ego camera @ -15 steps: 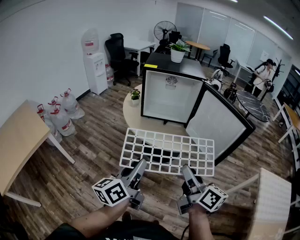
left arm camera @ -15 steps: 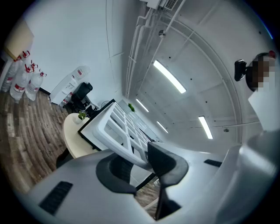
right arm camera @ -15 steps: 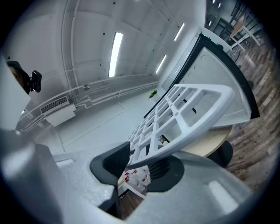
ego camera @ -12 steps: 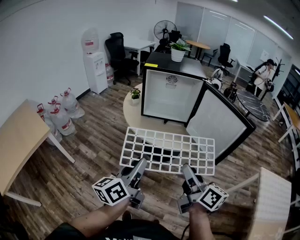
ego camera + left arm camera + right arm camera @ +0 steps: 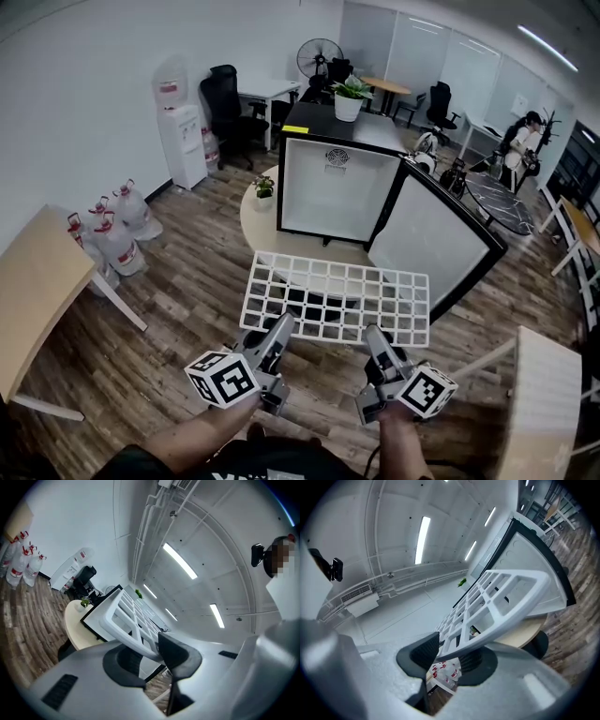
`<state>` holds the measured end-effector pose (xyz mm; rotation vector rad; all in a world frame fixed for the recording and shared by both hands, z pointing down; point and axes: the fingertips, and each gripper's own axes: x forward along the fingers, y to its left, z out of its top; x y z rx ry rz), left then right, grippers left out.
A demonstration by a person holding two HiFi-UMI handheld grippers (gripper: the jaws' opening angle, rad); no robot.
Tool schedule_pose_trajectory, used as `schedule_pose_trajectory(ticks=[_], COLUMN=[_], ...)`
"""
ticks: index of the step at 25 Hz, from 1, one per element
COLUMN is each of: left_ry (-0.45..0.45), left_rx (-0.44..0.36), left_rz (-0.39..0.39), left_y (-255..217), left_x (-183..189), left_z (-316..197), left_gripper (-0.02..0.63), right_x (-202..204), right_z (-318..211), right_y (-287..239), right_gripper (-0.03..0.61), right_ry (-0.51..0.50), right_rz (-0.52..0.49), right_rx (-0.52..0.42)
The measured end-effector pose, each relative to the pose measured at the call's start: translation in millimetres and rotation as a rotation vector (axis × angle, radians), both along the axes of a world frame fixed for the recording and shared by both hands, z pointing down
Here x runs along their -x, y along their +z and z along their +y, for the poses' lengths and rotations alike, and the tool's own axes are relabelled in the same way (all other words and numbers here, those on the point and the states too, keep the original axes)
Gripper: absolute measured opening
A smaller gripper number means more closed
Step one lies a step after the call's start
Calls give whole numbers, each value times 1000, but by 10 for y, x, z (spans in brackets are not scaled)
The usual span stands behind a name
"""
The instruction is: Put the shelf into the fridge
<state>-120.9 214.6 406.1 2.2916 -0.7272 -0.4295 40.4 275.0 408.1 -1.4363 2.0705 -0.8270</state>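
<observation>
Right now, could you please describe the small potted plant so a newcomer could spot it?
Find the open mini fridge on the round beige table. In the head view, the small potted plant stands on the tabletop left of the fridge. Unlike the bigger potted plant atop the fridge, it is tiny and at table level.

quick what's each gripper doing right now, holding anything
left gripper: closed on the near edge of the white shelf.
right gripper: closed on the same near edge.
</observation>
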Motion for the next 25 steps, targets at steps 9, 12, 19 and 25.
schedule_pose_trajectory(ticks=[9,12,19,25], left_ry=[45,58,105,141], left_rx=[6,8,7,26], left_rz=[-15,-14,-22,-11], left_y=[8,10,99,129], left_x=[50,115,278,356], left_z=[-124,-236,-443,-573], left_gripper=[101,103,103,103], right_x=[-90,-23,258,368], right_z=[0,-85,-237,-330], right_y=[167,157,196,176], right_gripper=[110,110,110,109], right_ry=[125,140,161,184], right_rz=[38,55,-42,-31], right_rx=[133,138,113,122])
